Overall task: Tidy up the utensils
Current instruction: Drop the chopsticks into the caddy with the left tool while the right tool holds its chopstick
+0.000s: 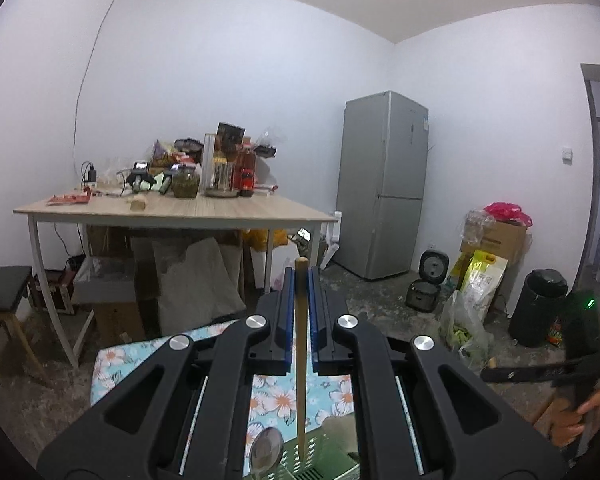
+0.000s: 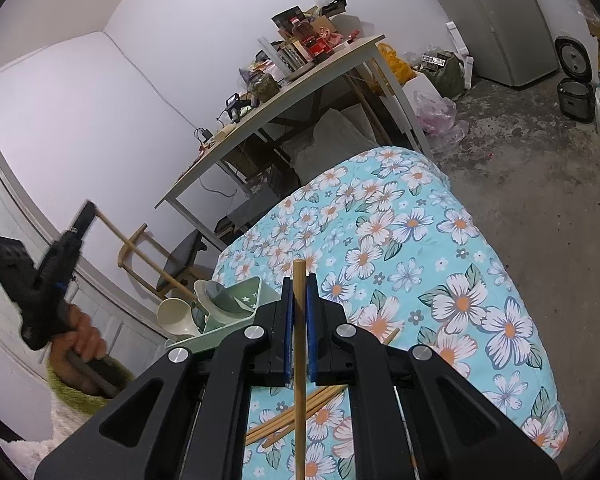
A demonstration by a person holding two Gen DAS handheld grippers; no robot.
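My left gripper (image 1: pixel 301 276) is shut on a wooden chopstick (image 1: pixel 301 360) that runs back between the blue pads, its thin end over a green slotted utensil holder (image 1: pixel 320 460) with a metal spoon (image 1: pixel 265 450) beside it. My right gripper (image 2: pixel 299 280) is shut on another wooden chopstick (image 2: pixel 299 380) above the floral-cloth table (image 2: pixel 440 280). Several loose chopsticks (image 2: pixel 300 412) lie on the cloth under the right gripper. In the right wrist view the left gripper (image 2: pixel 85 209) is raised at the left, held by a hand (image 2: pixel 82 336). The right gripper's body (image 1: pixel 540 372) shows at the left wrist view's right edge.
A green tray (image 2: pixel 220 328) with bowls and a cream cup (image 2: pixel 178 314) stands at the cloth's left edge. Behind are a cluttered wooden table (image 1: pixel 172 212), a grey fridge (image 1: pixel 384 184), a stool (image 1: pixel 4 292), a rice cooker (image 1: pixel 426 284), bags, boxes and a black bin (image 1: pixel 538 308) on the bare floor.
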